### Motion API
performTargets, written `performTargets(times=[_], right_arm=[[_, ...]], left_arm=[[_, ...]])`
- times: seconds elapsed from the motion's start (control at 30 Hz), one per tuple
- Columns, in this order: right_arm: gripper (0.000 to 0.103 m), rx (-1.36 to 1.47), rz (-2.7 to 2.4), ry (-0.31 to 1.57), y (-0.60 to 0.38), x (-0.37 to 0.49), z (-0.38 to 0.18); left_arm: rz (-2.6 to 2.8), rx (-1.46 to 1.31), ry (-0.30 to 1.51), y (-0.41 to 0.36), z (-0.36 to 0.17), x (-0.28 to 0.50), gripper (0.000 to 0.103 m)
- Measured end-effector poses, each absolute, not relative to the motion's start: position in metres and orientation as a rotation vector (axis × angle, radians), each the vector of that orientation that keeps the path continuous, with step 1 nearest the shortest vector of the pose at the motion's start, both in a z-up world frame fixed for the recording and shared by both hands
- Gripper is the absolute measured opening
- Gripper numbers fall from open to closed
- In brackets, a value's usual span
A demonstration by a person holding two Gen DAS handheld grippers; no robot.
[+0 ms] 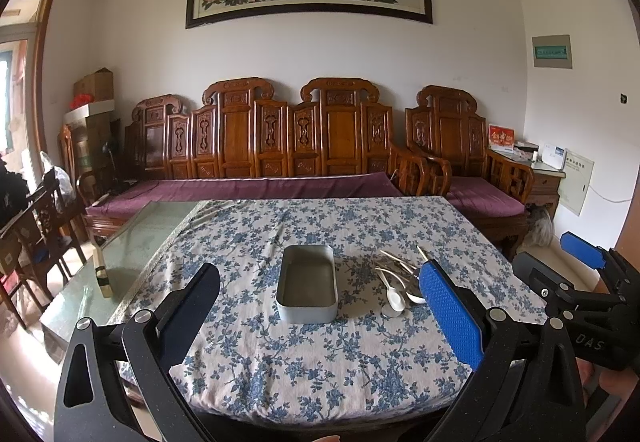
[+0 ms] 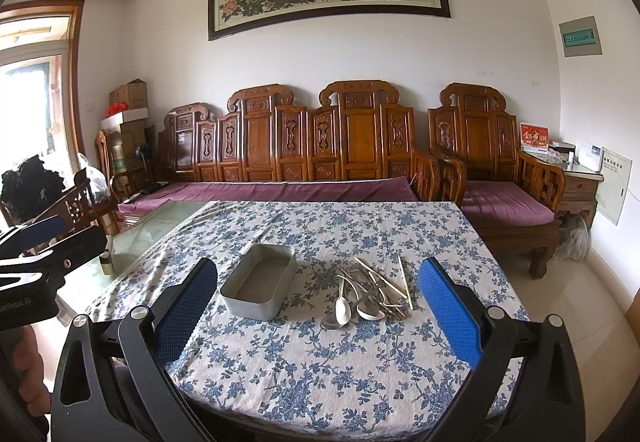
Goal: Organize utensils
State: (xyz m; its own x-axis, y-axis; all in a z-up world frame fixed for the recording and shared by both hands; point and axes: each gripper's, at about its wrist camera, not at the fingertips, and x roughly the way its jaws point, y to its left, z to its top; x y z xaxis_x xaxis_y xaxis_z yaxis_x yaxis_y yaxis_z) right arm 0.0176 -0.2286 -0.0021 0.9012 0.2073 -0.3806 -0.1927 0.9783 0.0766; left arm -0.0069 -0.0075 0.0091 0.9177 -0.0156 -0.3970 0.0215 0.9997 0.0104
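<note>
An empty grey metal tin (image 1: 307, 284) (image 2: 259, 281) sits in the middle of the floral tablecloth (image 1: 320, 354) (image 2: 320, 362). To its right lies a loose pile of utensils (image 1: 398, 278) (image 2: 372, 292): white and metal spoons and several chopsticks. My left gripper (image 1: 320, 290) is open and empty, held above the near table edge facing the tin. My right gripper (image 2: 318, 282) is open and empty, facing the gap between tin and pile; it shows at the right edge of the left wrist view (image 1: 568, 282).
A glass tabletop (image 1: 120, 258) (image 2: 152, 226) lies bare left of the cloth, with a small bottle (image 1: 102, 270) on it. Wooden chairs (image 1: 36, 226) stand at the left. A carved wooden sofa (image 1: 280, 146) (image 2: 320, 146) stands beyond the table.
</note>
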Motion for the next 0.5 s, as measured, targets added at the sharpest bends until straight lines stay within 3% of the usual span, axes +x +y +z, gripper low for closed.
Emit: performTargets(times=[0.5], right_arm=[[0.101,0.037,0.207,0.397,-0.2292,0.0183,-0.0019]], left_arm=[[-0.02,0.014,0.405,-0.0069,0.0088,-0.0083,0.097]])
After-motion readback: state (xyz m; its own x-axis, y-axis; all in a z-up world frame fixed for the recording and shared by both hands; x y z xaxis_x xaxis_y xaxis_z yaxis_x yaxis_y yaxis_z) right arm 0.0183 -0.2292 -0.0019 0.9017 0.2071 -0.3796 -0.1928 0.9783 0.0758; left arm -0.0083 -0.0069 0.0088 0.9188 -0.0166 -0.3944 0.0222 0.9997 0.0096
